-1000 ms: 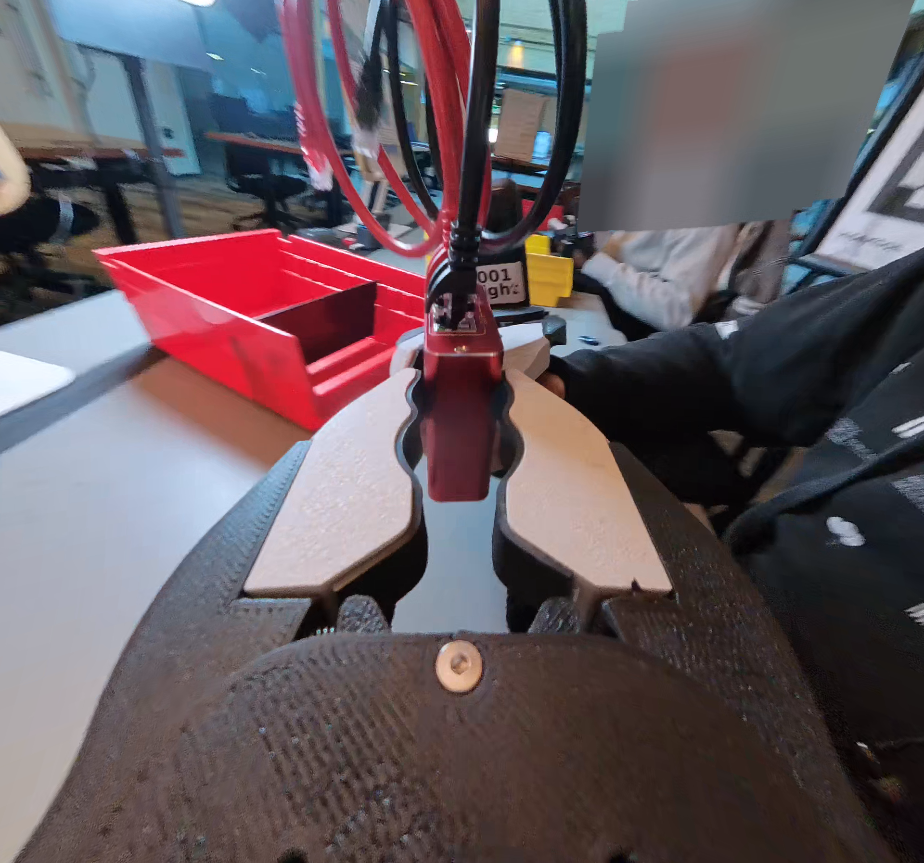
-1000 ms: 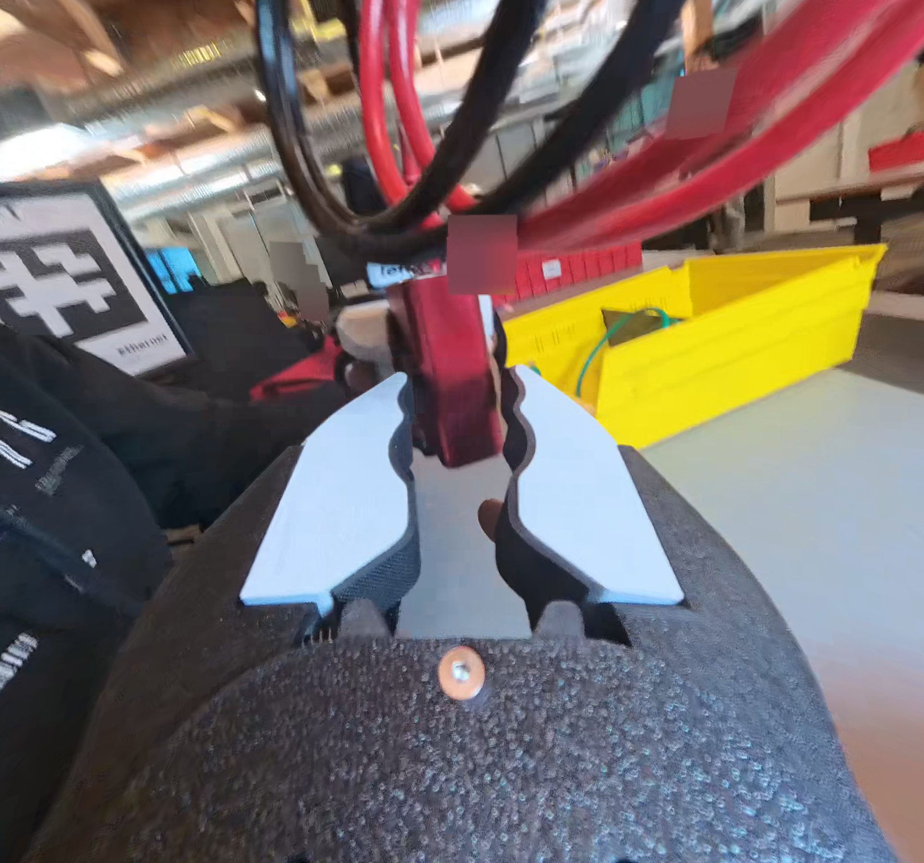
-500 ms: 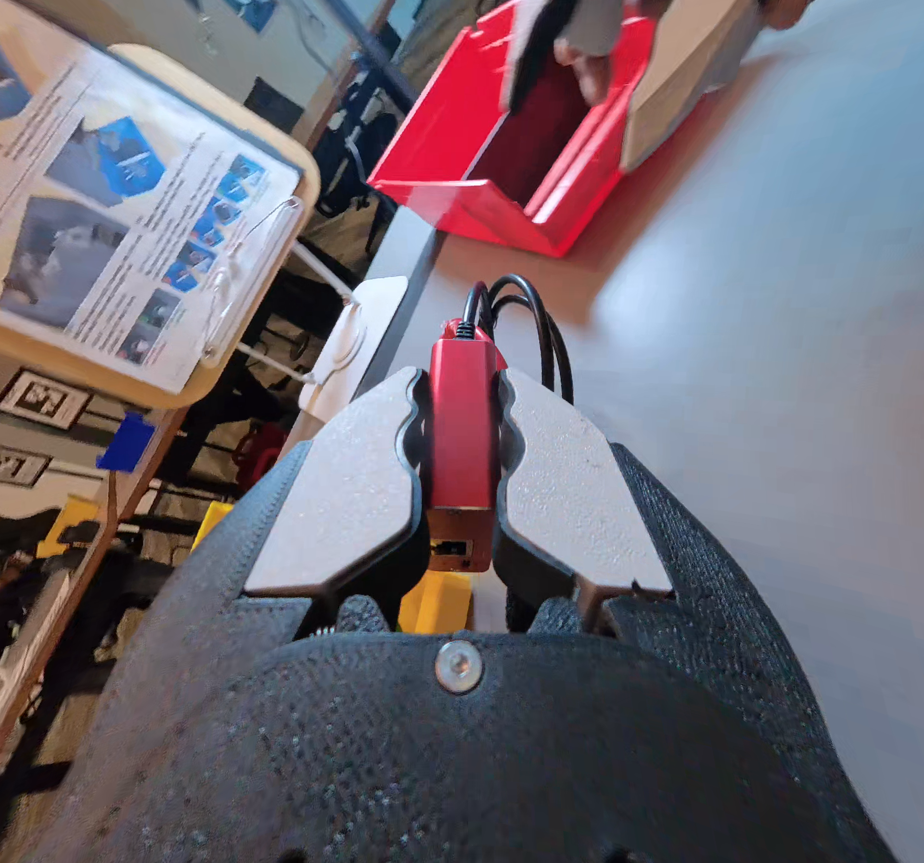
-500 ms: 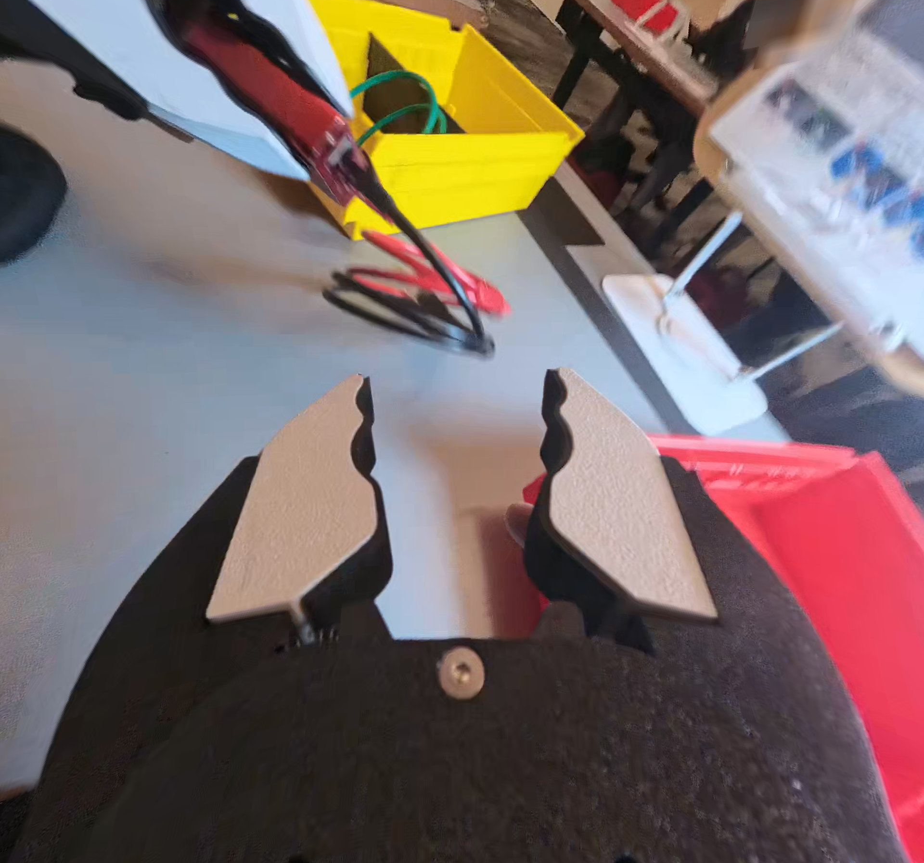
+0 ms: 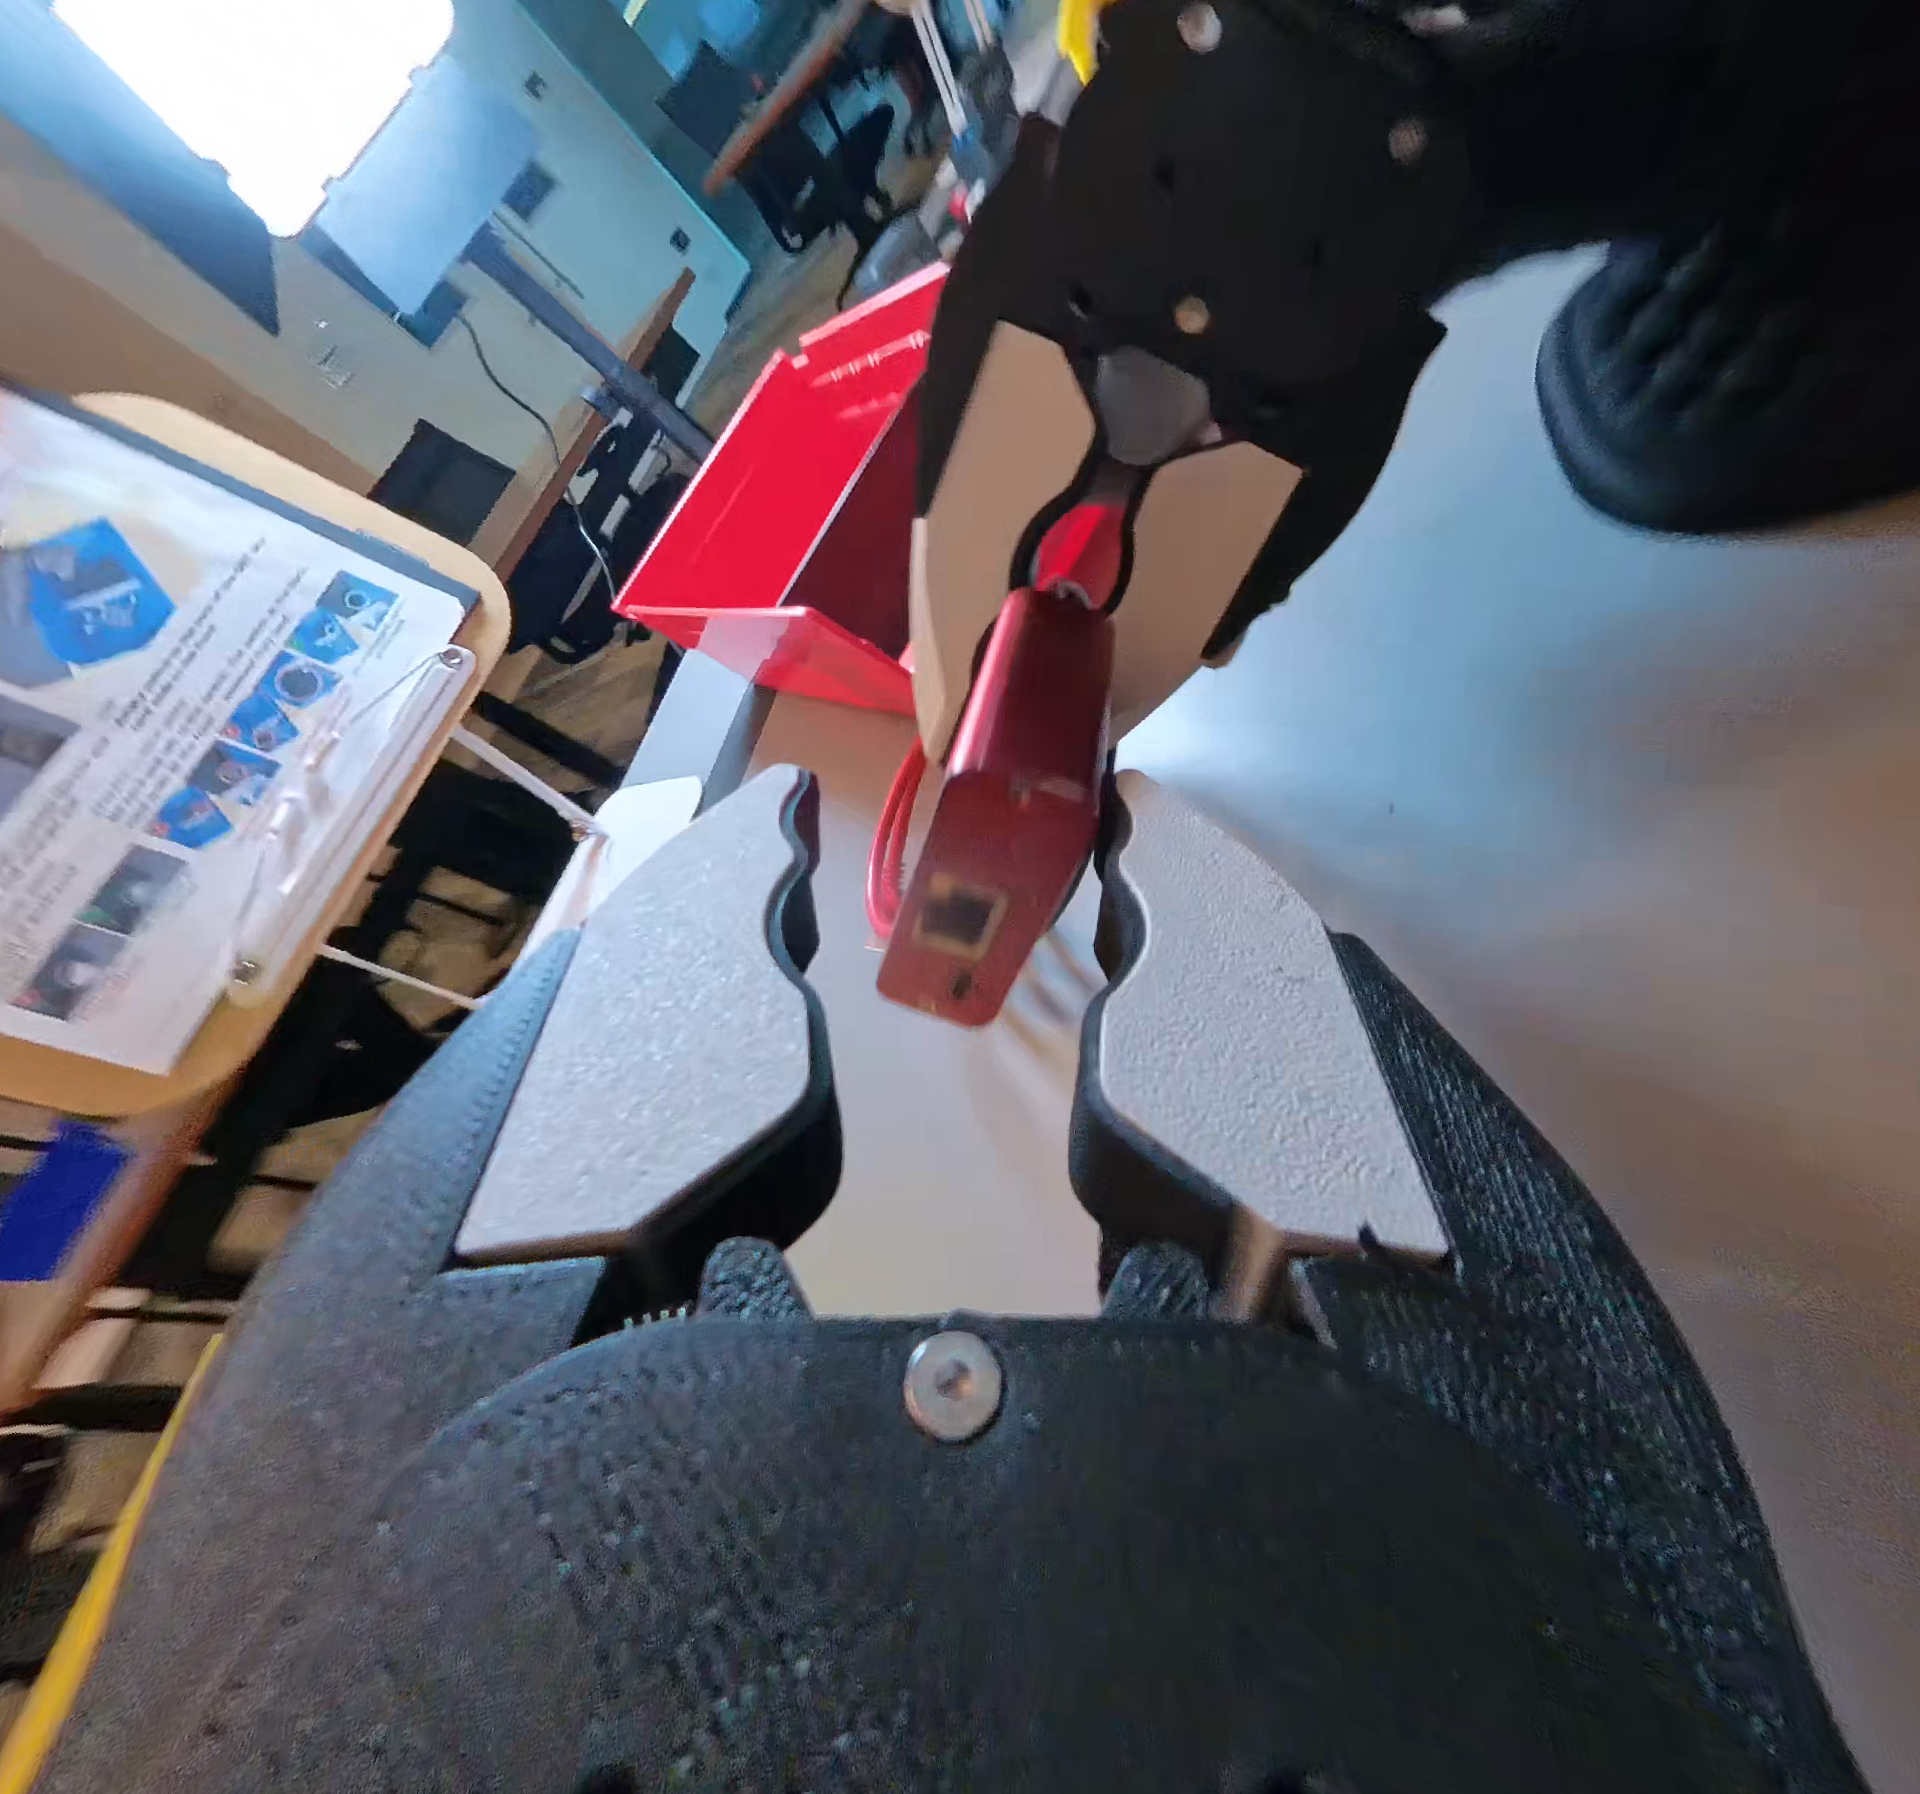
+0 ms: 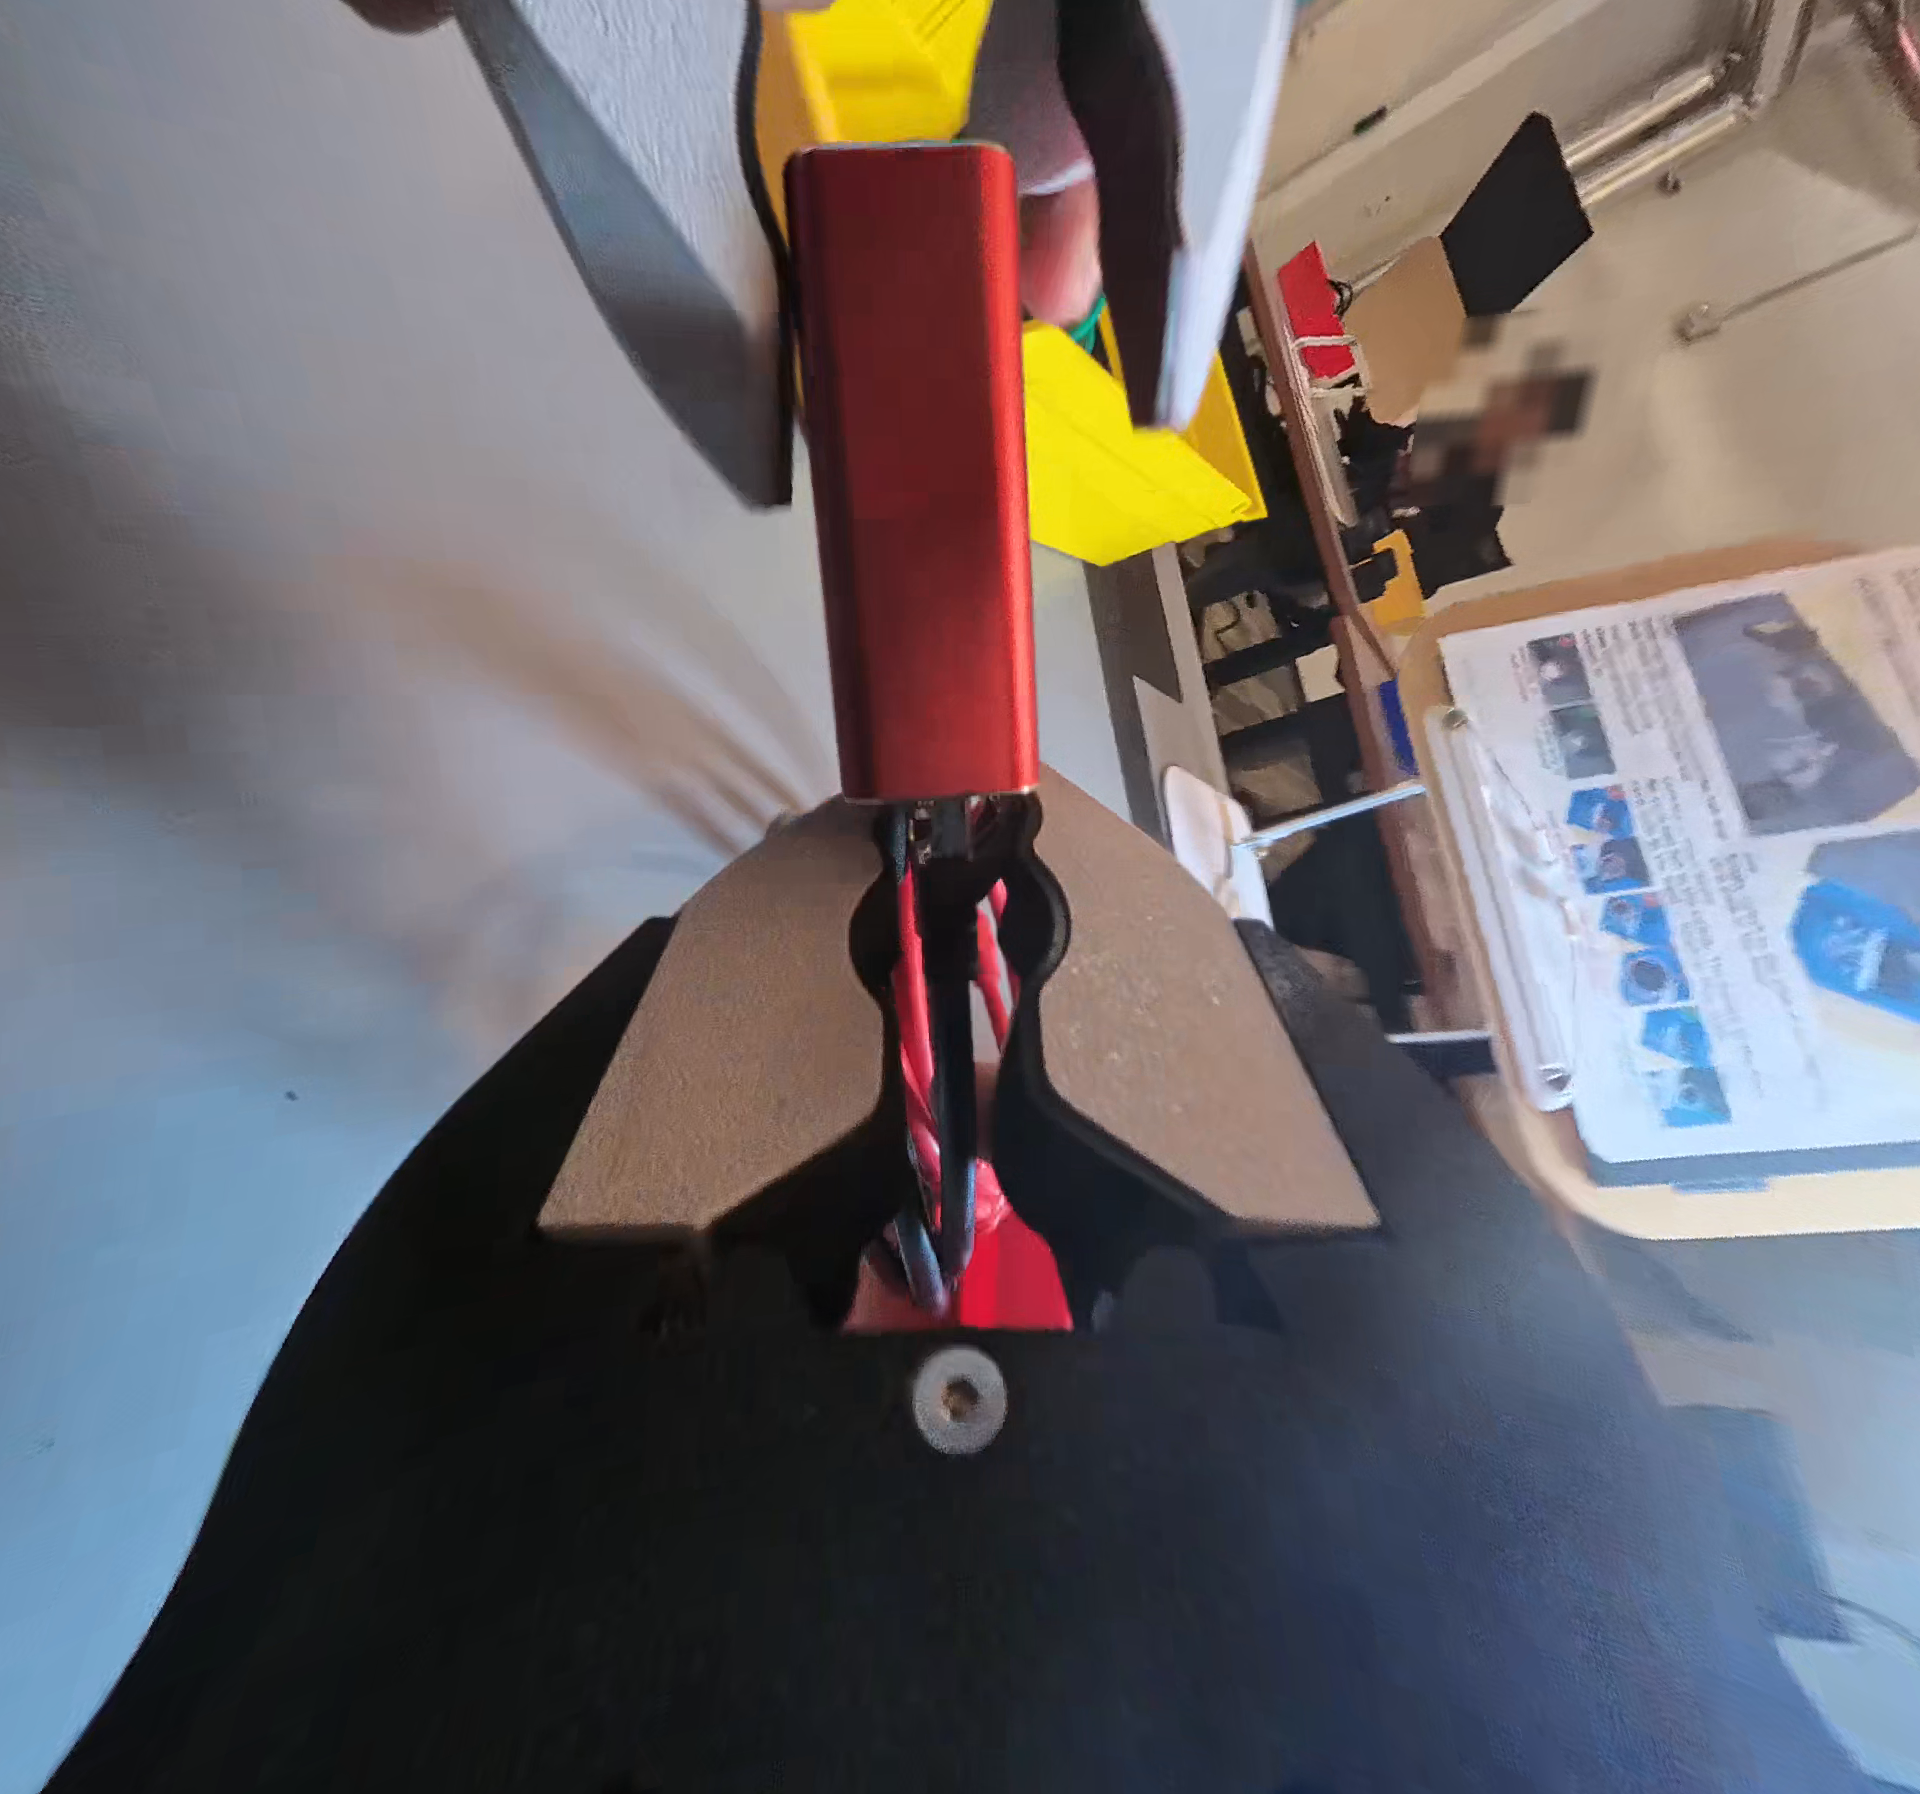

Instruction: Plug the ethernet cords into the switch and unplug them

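Clipboard (image 5: 197,726) with printed sheet on a stand, far left. Red bin (image 5: 790,539) on the grey counter (image 5: 1507,809). Left gripper (image 5: 951,913): fingers spread, released, the red switch (image 5: 1013,809) between them, only its right side touching a finger. Right gripper (image 6: 951,871): fingers clenched on the red and black ethernet cords (image 6: 940,1017) just below the switch. Yellow bin (image 6: 1101,456) behind.

The red switch (image 5: 997,871) fills the gap between the spread left gripper (image 5: 951,871) fingers; bare table (image 5: 1558,809) lies open at three o'clock, a red bin (image 5: 769,549) blocks eleven.
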Motion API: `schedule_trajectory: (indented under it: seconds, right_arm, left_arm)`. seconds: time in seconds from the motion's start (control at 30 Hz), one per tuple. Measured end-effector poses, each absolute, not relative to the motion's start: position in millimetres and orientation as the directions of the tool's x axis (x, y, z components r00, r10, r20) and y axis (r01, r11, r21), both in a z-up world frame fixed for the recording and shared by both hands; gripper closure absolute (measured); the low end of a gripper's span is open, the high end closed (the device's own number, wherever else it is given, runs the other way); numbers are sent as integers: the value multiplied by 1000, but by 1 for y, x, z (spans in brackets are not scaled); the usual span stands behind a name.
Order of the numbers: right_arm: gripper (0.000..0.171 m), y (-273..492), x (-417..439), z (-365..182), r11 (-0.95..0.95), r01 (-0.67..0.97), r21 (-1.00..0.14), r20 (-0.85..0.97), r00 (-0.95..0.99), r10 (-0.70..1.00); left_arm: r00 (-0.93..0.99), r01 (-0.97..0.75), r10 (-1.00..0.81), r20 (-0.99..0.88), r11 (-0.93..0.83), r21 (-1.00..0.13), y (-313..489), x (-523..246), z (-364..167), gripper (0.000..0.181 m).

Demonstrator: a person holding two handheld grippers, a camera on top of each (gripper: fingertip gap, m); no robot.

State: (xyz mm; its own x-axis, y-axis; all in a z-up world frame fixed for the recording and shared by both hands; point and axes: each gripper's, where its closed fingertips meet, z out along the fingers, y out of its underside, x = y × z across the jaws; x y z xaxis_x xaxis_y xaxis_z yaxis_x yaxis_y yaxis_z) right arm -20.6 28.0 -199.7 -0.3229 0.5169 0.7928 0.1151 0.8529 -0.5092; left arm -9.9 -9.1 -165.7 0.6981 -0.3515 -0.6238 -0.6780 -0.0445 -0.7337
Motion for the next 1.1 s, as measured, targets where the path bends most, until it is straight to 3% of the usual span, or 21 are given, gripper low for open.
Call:
schedule_trajectory:
  seconds: [0.23, 0.33, 0.4, 0.53, 0.67, 0.73, 0.8, 0.87, 1.1]
  right_arm:
    - [157, 23, -11, -187, 624, 96, -775, 551, -380, 743]
    - [158, 1, -6, -178, 484, 67, -872, 401, -470, 786]
    - [157, -12, -2, -175, 411, 58, -910, 322, -524, 788]
    - [155, -22, 3, -165, 278, 53, -959, 196, -583, 788]
    - [114, -19, 6, -154, 160, 42, -986, 103, -603, 791]
    - [102, -21, 7, -149, 112, 35, -993, 67, -612, 788]
    - [109, -28, 6, -142, 67, 10, -998, 47, -620, 784]
    - [143, -32, 7, -137, 100, -47, -994, 108, -597, 795]
    - [143, -29, 13, -125, 162, -101, -982, 190, -569, 800]
  left_arm:
    - [836, -352, -447, -317, 5, -936, -14, -22, -160, 130]
    - [819, -233, -525, -230, 62, -970, -19, -5, -149, 136]
    - [795, -160, -577, -188, 101, -982, -25, 6, -139, 154]
    - [780, -35, -623, -64, 59, -998, -30, 6, -128, 155]
    - [771, 63, -637, 28, 33, -997, -30, 0, -124, 156]
    - [766, 74, -642, 43, 22, -997, -28, 1, -127, 156]
    - [758, 73, -650, 49, 10, -997, -26, 6, -130, 156]
    - [748, 54, -662, 37, 5, -999, -26, 13, -133, 155]
    - [760, 87, -649, 45, 34, -996, -29, 7, -125, 148]
